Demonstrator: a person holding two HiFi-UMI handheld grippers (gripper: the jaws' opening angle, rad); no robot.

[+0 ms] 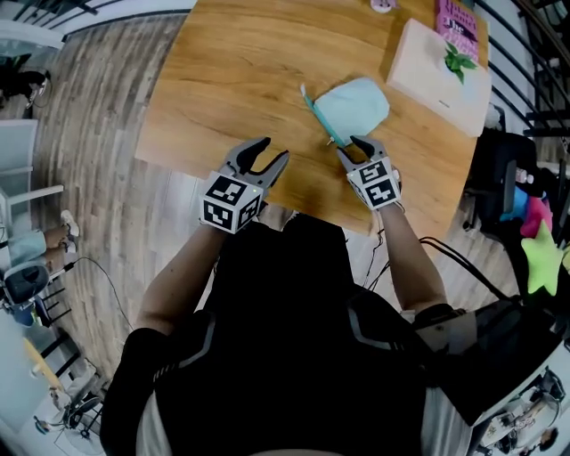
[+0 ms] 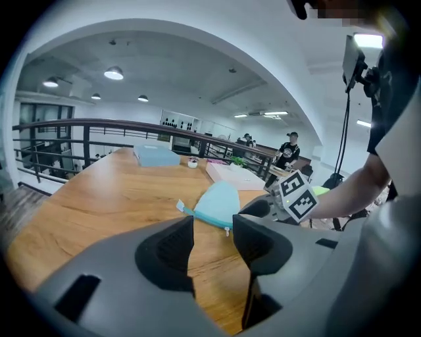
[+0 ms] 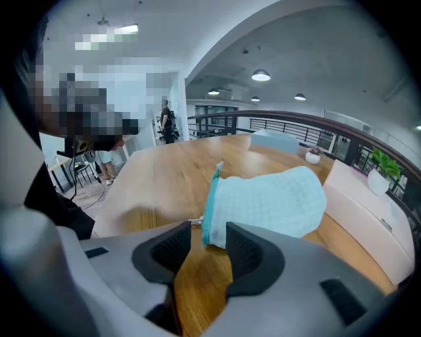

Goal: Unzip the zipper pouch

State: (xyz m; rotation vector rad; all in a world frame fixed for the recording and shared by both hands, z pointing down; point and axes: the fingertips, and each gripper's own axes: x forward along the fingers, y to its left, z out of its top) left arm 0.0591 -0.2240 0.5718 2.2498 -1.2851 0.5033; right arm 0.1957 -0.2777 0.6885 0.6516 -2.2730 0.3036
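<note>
A pale blue zipper pouch (image 1: 354, 107) with a teal zipper (image 1: 316, 116) along its left side lies flat on the wooden table (image 1: 232, 71). My right gripper (image 1: 354, 147) is at the pouch's near end. In the right gripper view the right gripper (image 3: 207, 240) stands open, and the pouch (image 3: 273, 201) has its near corner and small metal zipper pull (image 3: 195, 222) just ahead of the fingertips, untouched. My left gripper (image 1: 267, 153) hovers open over the table's front edge, left of the pouch. The left gripper view shows the left gripper (image 2: 212, 230) with nothing in it and the pouch (image 2: 219, 201) beyond.
A pale pink box (image 1: 441, 76) with a green sprig on it lies behind the pouch at the right, a pink book (image 1: 459, 18) past it. A small bowl (image 1: 382, 4) sits at the far edge. A blue box (image 2: 156, 155) lies far across the table.
</note>
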